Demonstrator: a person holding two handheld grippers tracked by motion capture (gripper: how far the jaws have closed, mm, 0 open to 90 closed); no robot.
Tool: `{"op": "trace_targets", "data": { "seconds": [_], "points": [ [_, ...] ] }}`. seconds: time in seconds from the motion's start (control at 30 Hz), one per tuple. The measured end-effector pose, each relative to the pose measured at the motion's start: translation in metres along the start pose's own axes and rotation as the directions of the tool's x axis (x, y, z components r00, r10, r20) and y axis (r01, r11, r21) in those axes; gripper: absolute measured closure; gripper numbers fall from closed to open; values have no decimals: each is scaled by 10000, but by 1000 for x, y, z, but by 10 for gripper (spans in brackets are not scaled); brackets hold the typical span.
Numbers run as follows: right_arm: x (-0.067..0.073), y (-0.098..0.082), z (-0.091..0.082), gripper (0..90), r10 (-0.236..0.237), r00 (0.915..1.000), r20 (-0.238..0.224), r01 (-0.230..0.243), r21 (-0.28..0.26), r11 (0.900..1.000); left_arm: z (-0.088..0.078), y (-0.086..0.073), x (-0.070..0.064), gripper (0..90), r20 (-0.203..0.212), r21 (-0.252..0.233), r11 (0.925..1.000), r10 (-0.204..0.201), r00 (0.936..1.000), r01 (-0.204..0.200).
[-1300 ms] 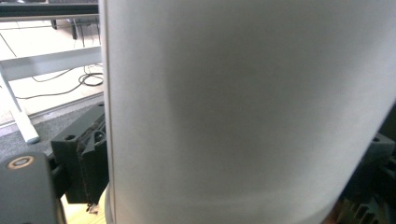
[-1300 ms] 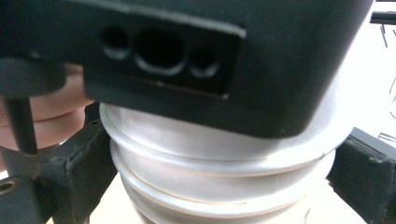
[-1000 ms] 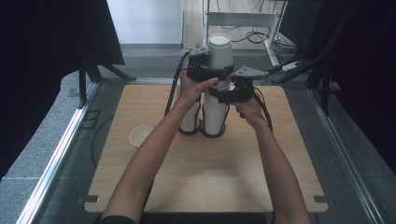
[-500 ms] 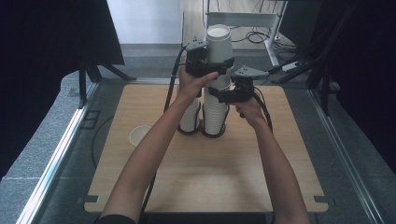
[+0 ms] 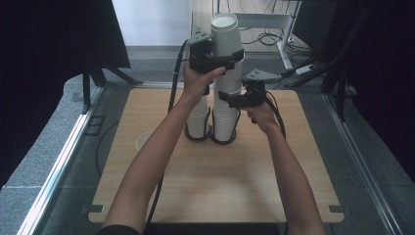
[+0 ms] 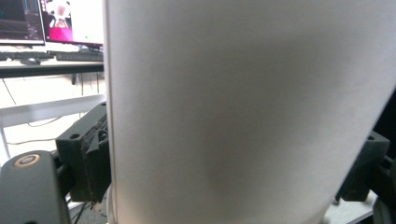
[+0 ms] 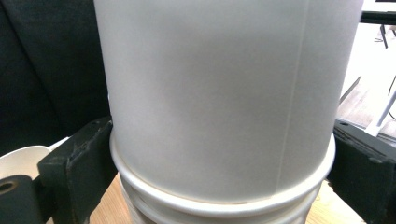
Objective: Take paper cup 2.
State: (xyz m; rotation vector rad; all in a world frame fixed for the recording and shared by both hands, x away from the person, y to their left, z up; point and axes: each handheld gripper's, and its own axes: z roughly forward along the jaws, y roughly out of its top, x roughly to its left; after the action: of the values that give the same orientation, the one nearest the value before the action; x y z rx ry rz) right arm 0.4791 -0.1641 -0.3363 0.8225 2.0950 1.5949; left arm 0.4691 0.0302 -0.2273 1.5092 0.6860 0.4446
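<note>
A tall stack of white paper cups (image 5: 224, 122) stands in a dark ring base at the table's middle. My right gripper (image 5: 226, 99) is shut on the stack's upper rims (image 7: 224, 205), its pads (image 7: 79, 158) pressing on both sides. Above it, my left gripper (image 5: 234, 55) is shut on the top cup (image 5: 226, 36), which is raised but still has its lower part inside the stack. That cup's wall (image 6: 243, 112) sits between the left fingers (image 6: 88, 158). In the right gripper view the raised cup (image 7: 219, 93) rises out of the rims.
A shorter stack of cups (image 5: 198, 122) stands just left of the tall one. A single cup (image 5: 143, 141) lies farther left on the wooden table (image 5: 220, 191). A metal rail (image 5: 58, 166) runs along the left, and desk legs and cables lie beyond the far edge.
My left gripper has risen with the top cup, drawing it farther out of the stack. The right gripper and the stack have stayed put.
</note>
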Motion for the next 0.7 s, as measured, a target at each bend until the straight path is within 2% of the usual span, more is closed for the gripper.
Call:
{"op": "trace_targets", "data": {
  "seconds": [0.33,0.53,0.7],
  "points": [
    [-1,0,0,35,45,10000,-11,-45,-28,10000,-19,20,-11,129,200,-602,9977,324,9993,-311],
    [-1,0,0,35,39,10000,2,-39,-7,10000,-32,24,-14,130,370,-668,9973,345,9987,-319],
    [-1,0,1,35,21,10000,13,-21,-22,10000,-42,21,-17,129,564,-498,9974,543,9969,-515]
  ]
}}
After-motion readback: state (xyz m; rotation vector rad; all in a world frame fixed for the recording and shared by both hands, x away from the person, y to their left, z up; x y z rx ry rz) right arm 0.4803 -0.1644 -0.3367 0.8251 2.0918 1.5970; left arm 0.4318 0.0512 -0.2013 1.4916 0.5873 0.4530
